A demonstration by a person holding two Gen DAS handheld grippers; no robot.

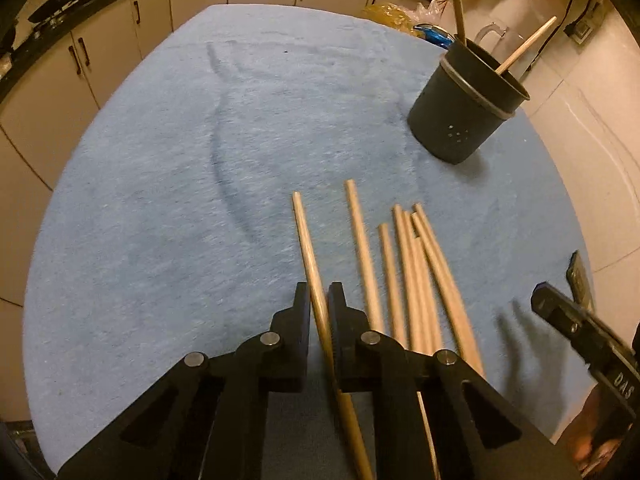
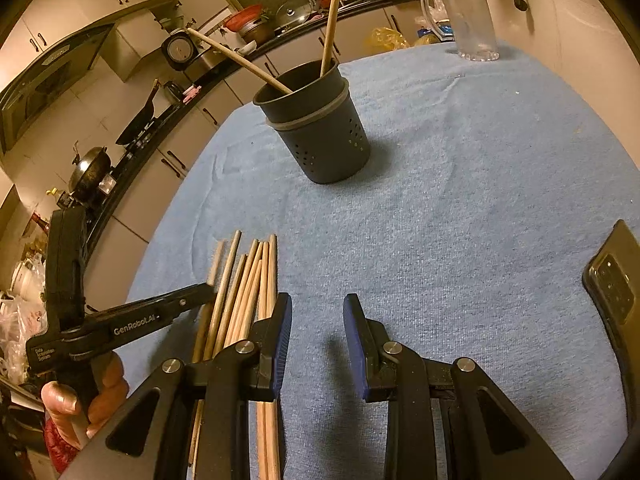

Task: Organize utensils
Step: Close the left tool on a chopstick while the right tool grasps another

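Observation:
Several wooden chopsticks [image 1: 416,280] lie side by side on the blue cloth; they also show in the right wrist view [image 2: 244,292]. My left gripper [image 1: 319,300] is shut on the leftmost chopstick [image 1: 306,240], which runs between its fingers. A dark holder cup [image 1: 464,104] stands at the far right and holds two chopsticks; it also shows in the right wrist view [image 2: 320,128]. My right gripper [image 2: 318,312] is open and empty, just right of the chopstick pile. The left gripper shows from the side in the right wrist view [image 2: 208,294].
A blue cloth [image 1: 180,180] covers the round table. A clear glass jug [image 2: 468,20] stands at the far edge. A black phone [image 2: 616,292] lies at the right edge. Kitchen cabinets and a counter with pans run behind the table.

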